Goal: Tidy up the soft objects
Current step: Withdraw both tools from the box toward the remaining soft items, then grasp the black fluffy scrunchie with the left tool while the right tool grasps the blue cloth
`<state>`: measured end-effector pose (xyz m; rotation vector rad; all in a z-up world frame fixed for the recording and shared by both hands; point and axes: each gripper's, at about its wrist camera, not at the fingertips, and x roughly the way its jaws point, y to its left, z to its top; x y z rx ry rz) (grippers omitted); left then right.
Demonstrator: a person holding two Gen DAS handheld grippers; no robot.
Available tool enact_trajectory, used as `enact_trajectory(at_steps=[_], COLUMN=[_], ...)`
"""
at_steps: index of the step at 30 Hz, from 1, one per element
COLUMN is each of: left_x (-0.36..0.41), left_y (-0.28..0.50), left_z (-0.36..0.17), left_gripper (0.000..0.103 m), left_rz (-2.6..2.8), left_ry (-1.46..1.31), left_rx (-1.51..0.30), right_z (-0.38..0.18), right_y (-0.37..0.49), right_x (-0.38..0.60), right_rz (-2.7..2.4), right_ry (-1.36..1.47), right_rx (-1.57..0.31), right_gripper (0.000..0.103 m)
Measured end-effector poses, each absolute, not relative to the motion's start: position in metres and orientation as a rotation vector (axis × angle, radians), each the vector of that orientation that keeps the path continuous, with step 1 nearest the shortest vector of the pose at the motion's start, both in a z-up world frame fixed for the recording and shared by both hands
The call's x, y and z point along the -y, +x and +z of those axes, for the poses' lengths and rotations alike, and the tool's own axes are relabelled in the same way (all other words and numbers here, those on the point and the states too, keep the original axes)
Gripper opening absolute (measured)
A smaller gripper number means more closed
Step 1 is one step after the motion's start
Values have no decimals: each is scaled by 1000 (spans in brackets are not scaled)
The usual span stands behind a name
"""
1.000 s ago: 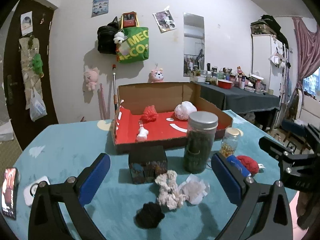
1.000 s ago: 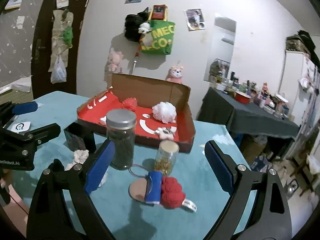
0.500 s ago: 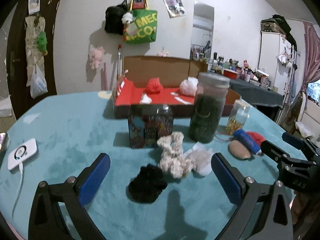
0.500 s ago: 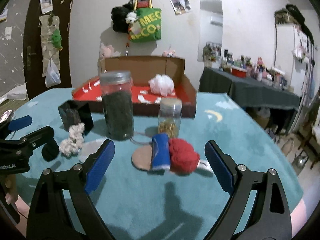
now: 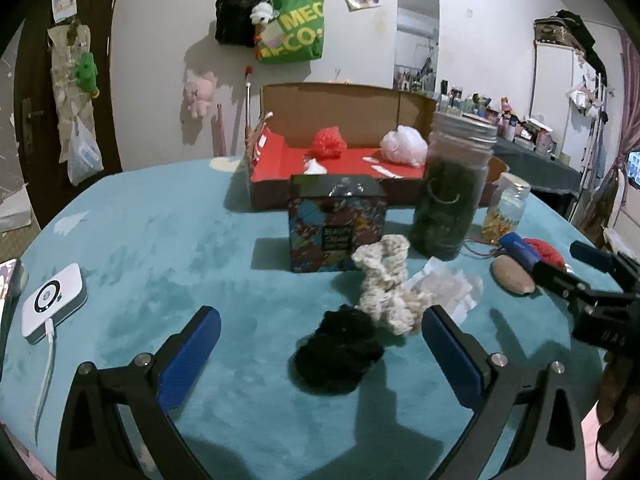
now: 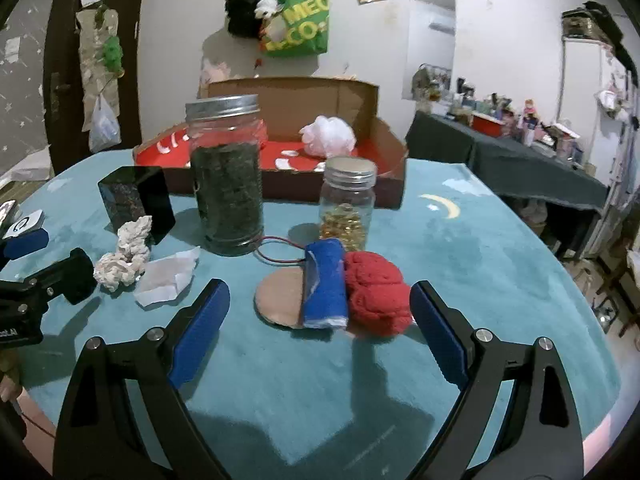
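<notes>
My left gripper (image 5: 320, 344) is open and empty, low over the teal table, with a black scrunchie (image 5: 338, 354) between its fingers. A cream knitted scrunchie (image 5: 386, 284) and a crumpled tissue (image 5: 450, 290) lie just beyond. My right gripper (image 6: 320, 320) is open and empty, with a blue cloth roll (image 6: 325, 284), a red knitted ball (image 6: 378, 292) and a tan pad (image 6: 280, 296) between its fingers. A cardboard box with a red floor (image 5: 352, 160) at the back holds a red pouf (image 5: 329, 143) and a white pouf (image 6: 328, 136).
A tall jar of dark stuff (image 6: 226, 176), a small jar of yellow bits (image 6: 348, 204) and a patterned dark box (image 5: 338, 226) stand between the grippers and the cardboard box. A white device with a cable (image 5: 54, 296) lies at the left edge.
Both grippers have come down and forward toward the table. The black scrunchie now lies between the left fingers, and the blue roll and red ball between the right fingers. Both stay open.
</notes>
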<state>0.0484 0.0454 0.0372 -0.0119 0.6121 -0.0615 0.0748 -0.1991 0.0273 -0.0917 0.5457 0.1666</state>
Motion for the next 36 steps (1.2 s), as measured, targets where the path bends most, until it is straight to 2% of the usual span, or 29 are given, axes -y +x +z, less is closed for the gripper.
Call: enact_trajectory(at_steps=[5, 8, 10, 12, 13, 14, 15, 16, 18, 24, 36], left_x=[-47, -46, -46, -47, -46, -45, -44, -43, -40, -25, 21], left_y=[55, 59, 62, 66, 66, 65, 64, 62, 57, 59, 91], left_z=[33, 29, 26, 22, 22, 23, 25, 29, 37, 57, 60], left_gripper=[88, 71, 50, 35, 33, 31, 29, 29, 29, 29, 29], left_rz=[-77, -116, -144, -186, -187, -183, -181, -183, -185, -248, -410], left_ry=[13, 21, 13, -9, -11, -3, 2, 4, 14, 22, 3], left_rx=[-662, -700, -724, -760, -759, -750, -744, -733, -703, -642, -659], right_z=[34, 34, 31, 26, 24, 23, 22, 20, 19, 28, 35], right_y=[90, 99, 106, 112, 115, 116, 117, 118, 117, 103, 83], right_x=[199, 200, 200, 200, 200, 200, 200, 200, 203, 206, 191], right_rz=[214, 259, 280, 287, 286, 291, 293, 291, 301, 326, 398], right_ry=[-100, -80, -68, -62, -59, -57, -58, -57, -40, -26, -37], right_rx=[-591, -633, -669, -706, -722, -731, -737, -747, -746, -680, -600], right_gripper=[92, 89, 79, 62, 59, 51, 37, 30, 27, 24, 22])
